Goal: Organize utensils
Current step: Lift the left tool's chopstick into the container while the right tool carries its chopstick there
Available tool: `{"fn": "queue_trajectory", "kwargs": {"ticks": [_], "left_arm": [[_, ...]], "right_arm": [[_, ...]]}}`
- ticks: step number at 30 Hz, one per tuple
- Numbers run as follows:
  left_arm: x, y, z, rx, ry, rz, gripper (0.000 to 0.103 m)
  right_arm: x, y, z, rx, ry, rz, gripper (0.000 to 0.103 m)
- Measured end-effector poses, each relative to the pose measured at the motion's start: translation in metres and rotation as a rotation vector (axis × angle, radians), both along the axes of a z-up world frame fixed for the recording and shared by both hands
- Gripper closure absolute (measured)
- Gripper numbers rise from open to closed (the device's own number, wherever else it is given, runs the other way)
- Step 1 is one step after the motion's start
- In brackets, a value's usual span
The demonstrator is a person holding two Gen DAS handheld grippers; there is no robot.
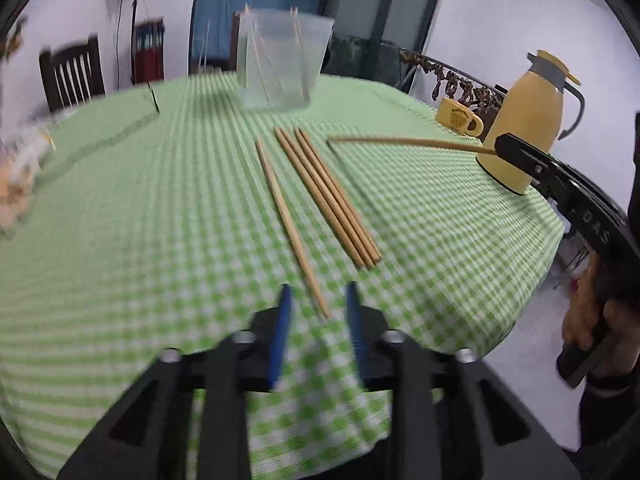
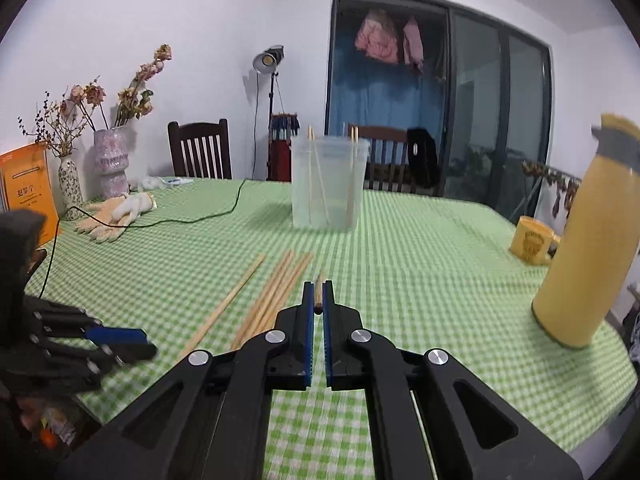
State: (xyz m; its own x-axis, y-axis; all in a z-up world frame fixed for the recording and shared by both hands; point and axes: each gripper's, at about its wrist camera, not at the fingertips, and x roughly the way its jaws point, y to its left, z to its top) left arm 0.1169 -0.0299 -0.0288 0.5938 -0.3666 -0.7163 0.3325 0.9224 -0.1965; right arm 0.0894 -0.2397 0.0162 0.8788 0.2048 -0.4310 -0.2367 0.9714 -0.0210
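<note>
Five tan wooden chopsticks (image 1: 320, 196) lie on our green-checked counter (image 1: 160, 220); our right hand-held gripper (image 2: 319, 294) clamps a sixth chopstick (image 1: 412, 143), our left hand-held gripper (image 1: 318, 300) gapes empty.

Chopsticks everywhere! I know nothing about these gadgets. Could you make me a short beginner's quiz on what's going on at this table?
1. True or false: the right gripper is shut on a chopstick.
2. How many chopsticks lie loose on the green checked tablecloth? A) two B) five C) nine
3. Fill in: chopsticks already sorted stand in the clear plastic ____.

Key: 1 true. 2 B: one lone stick plus a bundle of four. 3 container. The left gripper is open, with nothing between its fingers.
</note>
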Motion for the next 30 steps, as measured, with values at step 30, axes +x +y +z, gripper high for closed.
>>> {"fn": "queue_trajectory", "kwargs": {"ticks": [30], "left_arm": [[0.026,0.016,0.150,0.058,-0.258,-0.022,0.102]], "right_arm": [[0.025,-0.022,0.067,0.024,-0.086,0.027,0.099]]}}
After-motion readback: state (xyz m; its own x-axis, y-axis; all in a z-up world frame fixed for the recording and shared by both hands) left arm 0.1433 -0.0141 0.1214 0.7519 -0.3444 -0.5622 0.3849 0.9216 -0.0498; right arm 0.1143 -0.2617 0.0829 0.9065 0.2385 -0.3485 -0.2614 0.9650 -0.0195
